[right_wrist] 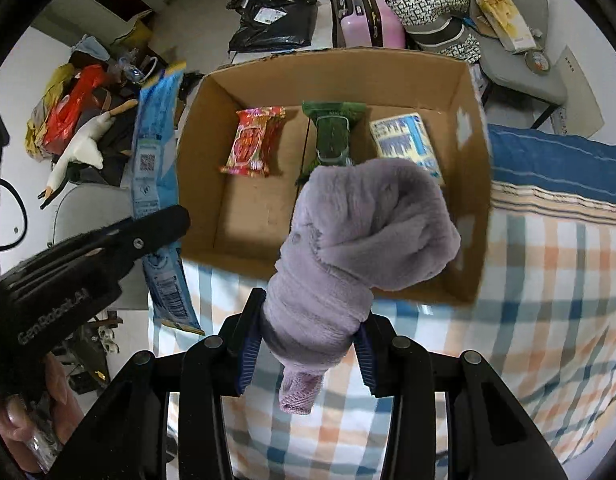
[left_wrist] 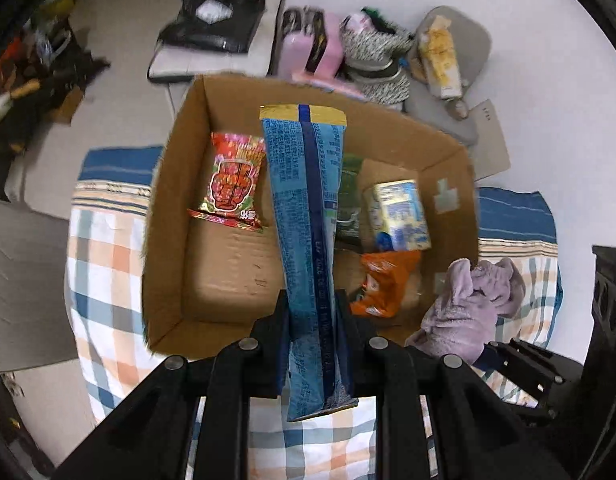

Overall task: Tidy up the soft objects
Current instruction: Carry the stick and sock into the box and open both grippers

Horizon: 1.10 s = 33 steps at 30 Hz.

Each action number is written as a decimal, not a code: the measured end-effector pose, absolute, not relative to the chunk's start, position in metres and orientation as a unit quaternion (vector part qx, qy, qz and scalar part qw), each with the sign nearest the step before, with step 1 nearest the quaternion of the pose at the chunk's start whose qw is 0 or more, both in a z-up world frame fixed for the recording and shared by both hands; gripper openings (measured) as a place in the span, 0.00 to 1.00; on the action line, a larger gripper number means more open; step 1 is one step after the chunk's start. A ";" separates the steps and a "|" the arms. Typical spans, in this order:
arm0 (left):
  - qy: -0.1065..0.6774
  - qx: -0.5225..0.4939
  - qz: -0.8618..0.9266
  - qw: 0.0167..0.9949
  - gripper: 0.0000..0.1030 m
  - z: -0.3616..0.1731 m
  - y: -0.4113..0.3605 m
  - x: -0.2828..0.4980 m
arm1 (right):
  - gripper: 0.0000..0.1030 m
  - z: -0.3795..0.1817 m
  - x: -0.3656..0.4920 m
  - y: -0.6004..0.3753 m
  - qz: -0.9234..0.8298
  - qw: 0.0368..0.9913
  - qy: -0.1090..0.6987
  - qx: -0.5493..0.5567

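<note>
While the left gripper (left_wrist: 312, 344) clamps a blue packet (left_wrist: 304, 216) and the right gripper (right_wrist: 308, 344) clamps a purple sock (right_wrist: 360, 232), only the left view shows an orange packet (left_wrist: 384, 284) low in the box (left_wrist: 168, 208) on the checked blanket (right_wrist: 548, 280).

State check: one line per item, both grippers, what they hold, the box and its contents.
Left gripper: shut on long blue snack packet, held over the box.
Right gripper: shut on rolled lilac fleece cloth, lifted.
Brown cardboard box: open-topped, on the checked blanket.
Red snack packet: lying flat inside.
Green packet: inside.
Blue-yellow packet: inside.
Orange packet: crumpled inside.
</note>
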<state>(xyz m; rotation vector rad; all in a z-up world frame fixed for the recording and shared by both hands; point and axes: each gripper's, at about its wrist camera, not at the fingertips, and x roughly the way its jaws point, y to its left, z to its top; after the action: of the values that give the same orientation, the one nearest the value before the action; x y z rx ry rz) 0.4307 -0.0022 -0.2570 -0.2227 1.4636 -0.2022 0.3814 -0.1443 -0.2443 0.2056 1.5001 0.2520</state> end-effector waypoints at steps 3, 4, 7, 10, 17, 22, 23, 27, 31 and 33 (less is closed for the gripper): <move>0.691 -0.109 -0.091 0.709 0.17 -0.286 -0.001 0.450 | 0.42 -0.264 0.406 -0.137 0.111 0.706 0.693 0.098; 0.696 -0.109 -0.089 0.704 0.17 -0.291 -0.001 0.455 | 0.42 -0.270 0.412 -0.135 0.109 0.703 0.696 0.098; 0.713 -0.101 -0.088 0.689 0.17 -0.313 -0.004 0.468 | 0.42 -0.294 0.430 -0.127 0.102 0.692 0.709 0.088; 0.723 -0.091 -0.088 0.680 0.18 -0.326 -0.005 0.475 | 0.42 -0.314 0.439 -0.122 0.097 0.683 0.720 0.076; 0.735 -0.061 -0.061 0.672 0.25 -0.338 -0.007 0.479 | 0.44 -0.351 0.452 -0.118 0.098 0.660 0.742 0.073; 0.732 -0.053 -0.054 0.677 0.29 -0.338 -0.005 0.475 | 0.56 -0.365 0.457 -0.122 0.088 0.656 0.747 0.068; 0.732 -0.052 -0.053 0.677 0.29 -0.337 -0.005 0.474 | 0.59 -0.366 0.458 -0.124 0.086 0.656 0.747 0.070; 0.720 -0.046 -0.045 0.691 0.30 -0.325 -0.002 0.469 | 0.63 -0.359 0.458 -0.130 0.075 0.666 0.740 0.060; 0.692 -0.027 -0.034 0.720 0.34 -0.305 -0.002 0.456 | 0.67 -0.344 0.454 -0.142 0.054 0.682 0.728 0.048; 0.676 -0.022 -0.031 0.736 0.35 -0.294 0.000 0.447 | 0.70 -0.337 0.451 -0.147 0.042 0.693 0.719 0.038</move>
<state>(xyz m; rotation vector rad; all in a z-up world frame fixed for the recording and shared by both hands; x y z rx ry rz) 0.4470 -0.0002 -0.2940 -0.0479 1.4840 -0.0686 0.4509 -0.1471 -0.3365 0.0845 1.6051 0.0946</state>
